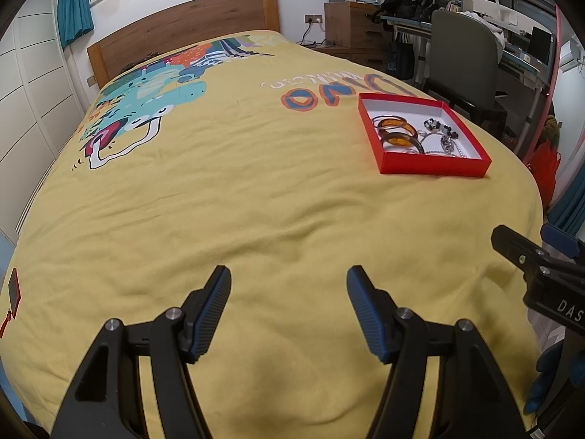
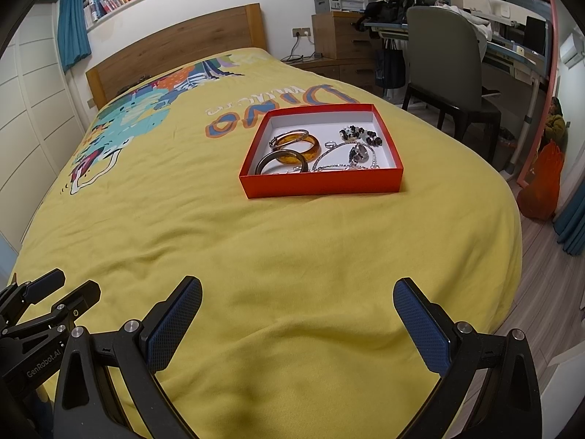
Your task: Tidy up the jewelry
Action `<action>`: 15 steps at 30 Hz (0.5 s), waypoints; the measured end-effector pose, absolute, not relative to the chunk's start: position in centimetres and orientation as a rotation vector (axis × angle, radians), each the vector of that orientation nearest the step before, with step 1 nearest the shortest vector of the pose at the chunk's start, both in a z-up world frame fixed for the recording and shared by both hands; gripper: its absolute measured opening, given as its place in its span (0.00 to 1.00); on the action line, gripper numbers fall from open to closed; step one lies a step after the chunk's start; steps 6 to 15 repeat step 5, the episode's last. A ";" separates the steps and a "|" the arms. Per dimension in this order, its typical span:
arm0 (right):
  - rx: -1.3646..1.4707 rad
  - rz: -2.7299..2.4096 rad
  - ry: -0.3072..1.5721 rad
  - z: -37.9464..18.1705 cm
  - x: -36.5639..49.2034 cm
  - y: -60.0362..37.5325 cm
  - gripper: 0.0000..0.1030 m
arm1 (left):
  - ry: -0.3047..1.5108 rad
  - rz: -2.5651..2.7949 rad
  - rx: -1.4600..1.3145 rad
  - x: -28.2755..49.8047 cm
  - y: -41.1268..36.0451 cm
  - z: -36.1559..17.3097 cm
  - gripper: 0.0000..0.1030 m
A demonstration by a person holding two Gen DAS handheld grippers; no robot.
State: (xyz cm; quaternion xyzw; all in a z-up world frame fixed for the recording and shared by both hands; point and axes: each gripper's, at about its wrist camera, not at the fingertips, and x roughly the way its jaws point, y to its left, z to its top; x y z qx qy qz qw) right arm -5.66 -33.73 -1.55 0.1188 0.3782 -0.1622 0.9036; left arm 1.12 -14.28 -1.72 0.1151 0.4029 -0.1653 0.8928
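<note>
jewelry: we are seeing all of it lying inside the red box (image 2: 321,183): amber bangle (image 2: 297,147), dark bangle (image 2: 281,161), beaded bracelet (image 2: 360,134), silver chains (image 2: 343,162) tangling toward the box's near wall.
red box: sitting lidless on the yellow bedspread (image 2: 256,256), toward the bed's right edge.
stage: we are judging it fits either pieces gathered in, or waiting to be sorted out; cannot settle which.
left tool (image 1: 289,292): hovering released over bare bedspread, holding nothing.
right tool (image 2: 298,303): hovering spread wide, holding nothing, well short of the box.
risks: chains snagging and dragging neighbours if one gets lifted; soft bedding letting the box tip or slide under a push; bangles slipping from the pads.
</note>
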 end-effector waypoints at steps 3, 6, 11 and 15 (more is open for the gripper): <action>0.246 -0.336 0.782 -1.8 -5.8 -33.8 1.00 | 0.835 -0.343 0.237 1.1 -14.3 -1.7 0.62; 0.248 -0.337 0.783 -2.0 -5.9 -33.8 0.99 | 0.836 -0.345 0.239 1.1 -14.3 -1.8 0.62; 0.248 -0.337 0.783 -2.0 -5.9 -33.8 0.99 | 0.836 -0.345 0.239 1.1 -14.3 -1.8 0.62; 0.248 -0.337 0.783 -2.0 -5.9 -33.8 0.99 | 0.836 -0.345 0.239 1.1 -14.3 -1.8 0.62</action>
